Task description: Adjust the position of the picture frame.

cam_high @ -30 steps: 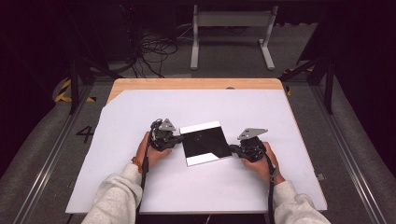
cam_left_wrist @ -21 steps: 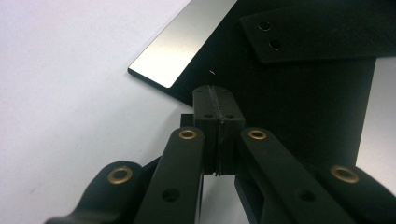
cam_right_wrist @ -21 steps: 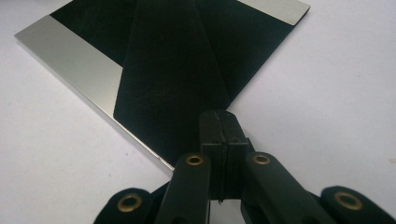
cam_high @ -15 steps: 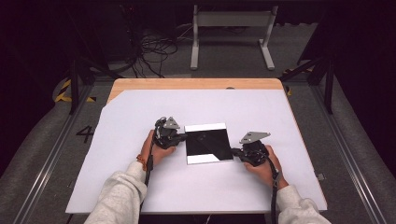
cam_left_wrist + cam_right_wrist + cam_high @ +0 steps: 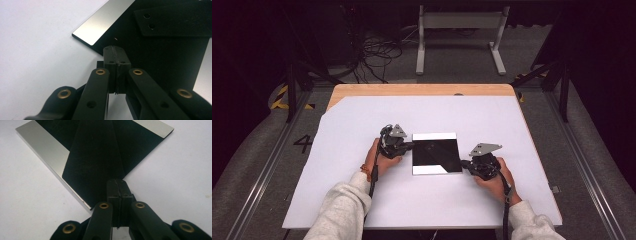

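Both hands have shifted slightly rightward with the mirror plate point(image 5: 436, 153), mid-table. Left gripper point(image 5: 410, 146) touches its left edge, right gripper point(image 5: 464, 162) its near-right corner, both fully closed, holding nothing.

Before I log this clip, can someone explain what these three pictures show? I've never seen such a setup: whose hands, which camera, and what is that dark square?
A person sits at a white-covered table and holds a hand tool with two black jaws in each hand. The high view looks down from above: the left gripper and the right gripper sit on either side of a flat square mirror-like plate, which looks black where it reflects the dark room and bright along two edges. The other two pictures come from cameras riding on the tools, each looking along its own jaws. Both pairs of jaws are closed, their tips at the plate's edge. Whether they pinch anything or merely touch the plate, I cannot tell.
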`<state>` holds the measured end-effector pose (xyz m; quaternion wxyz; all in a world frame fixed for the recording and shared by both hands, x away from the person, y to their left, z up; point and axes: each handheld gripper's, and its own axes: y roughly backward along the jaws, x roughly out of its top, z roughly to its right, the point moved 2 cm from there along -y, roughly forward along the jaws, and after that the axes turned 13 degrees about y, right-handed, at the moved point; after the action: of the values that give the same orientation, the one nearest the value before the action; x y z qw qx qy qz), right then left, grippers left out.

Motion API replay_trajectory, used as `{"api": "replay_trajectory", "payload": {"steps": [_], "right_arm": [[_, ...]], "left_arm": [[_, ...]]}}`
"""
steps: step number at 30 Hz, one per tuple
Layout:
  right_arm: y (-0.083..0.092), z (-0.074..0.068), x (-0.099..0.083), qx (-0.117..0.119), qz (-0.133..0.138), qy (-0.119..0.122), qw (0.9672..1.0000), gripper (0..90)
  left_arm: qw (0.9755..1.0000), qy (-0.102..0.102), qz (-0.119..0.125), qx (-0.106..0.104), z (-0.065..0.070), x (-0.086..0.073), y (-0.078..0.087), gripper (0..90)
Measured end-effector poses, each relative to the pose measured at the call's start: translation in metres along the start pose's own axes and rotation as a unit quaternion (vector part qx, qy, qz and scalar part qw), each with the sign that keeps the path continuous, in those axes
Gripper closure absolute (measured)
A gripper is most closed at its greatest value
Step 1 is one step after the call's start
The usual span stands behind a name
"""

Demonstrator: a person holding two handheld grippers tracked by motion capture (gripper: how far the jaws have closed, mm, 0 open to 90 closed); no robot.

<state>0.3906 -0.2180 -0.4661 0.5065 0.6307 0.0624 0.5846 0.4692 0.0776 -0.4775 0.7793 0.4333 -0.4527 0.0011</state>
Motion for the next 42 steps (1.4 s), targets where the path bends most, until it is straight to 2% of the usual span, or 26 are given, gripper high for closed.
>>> {"api": "replay_trajectory", "payload": {"steps": [4, 7, 8, 10, 12, 14, 16, 20, 25, 28, 30, 34, 36, 39, 42], "right_arm": [[0.0, 0.0, 0.0, 0.0, 0.002, 0.0, 1.0, 90.0], [0.0, 0.0, -0.001, -0.001, 0.005, 0.0, 1.0, 90.0], [0.0, -0.001, -0.002, -0.003, 0.007, -0.002, 1.0, 90.0], [0.0, -0.002, -0.003, -0.006, 0.01, -0.002, 0.9999, 90.0], [0.001, -0.002, -0.003, -0.006, 0.01, -0.002, 0.9999, 90.0], [0.002, -0.003, -0.004, -0.008, 0.011, -0.003, 0.9999, 90.0], [0.002, -0.004, -0.004, -0.008, 0.01, -0.002, 0.9999, 90.0], [0.005, -0.006, -0.006, -0.009, 0.008, 0.002, 0.9999, 90.0], [0.006, -0.007, -0.007, -0.01, 0.009, 0.002, 0.9999, 90.0], [0.007, -0.007, -0.007, -0.006, 0.008, 0.0, 0.9999, 90.0], [0.007, -0.007, -0.008, -0.007, 0.011, -0.005, 0.9999, 90.0], [0.007, -0.009, -0.01, 0.005, 0.022, -0.016, 0.9996, 90.0], [0.007, -0.009, -0.01, 0.008, 0.023, -0.017, 0.9996, 90.0], [0.008, -0.011, -0.01, 0.009, 0.023, -0.018, 0.9995, 90.0], [0.008, -0.011, -0.01, 0.008, 0.024, -0.019, 0.9995, 90.0]], "left_arm": [[1.0, 0.003, 0.001, 0.001, 0.0, 0.0, 0.0, 89.8], [0.9999, 0.002, -0.008, -0.007, 0.003, -0.002, 0.003, 89.6], [0.9998, -0.013, -0.012, -0.007, 0.007, -0.005, 0.006, 88.5], [0.9994, -0.03, -0.018, -0.004, 0.014, -0.009, 0.009, 88.4], [0.9992, -0.034, -0.02, -0.011, 0.017, -0.011, 0.012, 87.8], [0.9984, -0.048, -0.022, -0.02, 0.026, -0.018, 0.02, 86.9], [0.9983, -0.049, -0.023, -0.022, 0.028, -0.02, 0.022, 86.9], [0.997, -0.065, -0.035, -0.022, 0.036, -0.028, 0.025, 86.6], [0.9969, -0.066, -0.037, -0.024, 0.038, -0.034, 0.028, 86.0], [0.9973, -0.06, -0.029, -0.03, 0.037, -0.036, 0.028, 85.6], [0.9976, -0.055, -0.025, -0.034, 0.036, -0.036, 0.027, 85.6], [0.9976, -0.059, -0.019, -0.031, 0.038, -0.036, 0.025, 85.9], [0.9975, -0.061, -0.02, -0.029, 0.038, -0.036, 0.025, 86.7], [0.9977, -0.053, -0.015, -0.039, 0.035, -0.035, 0.024, 88.2], [0.9979, -0.052, -0.016, -0.036, 0.034, -0.033, 0.023, 89.5]]}}
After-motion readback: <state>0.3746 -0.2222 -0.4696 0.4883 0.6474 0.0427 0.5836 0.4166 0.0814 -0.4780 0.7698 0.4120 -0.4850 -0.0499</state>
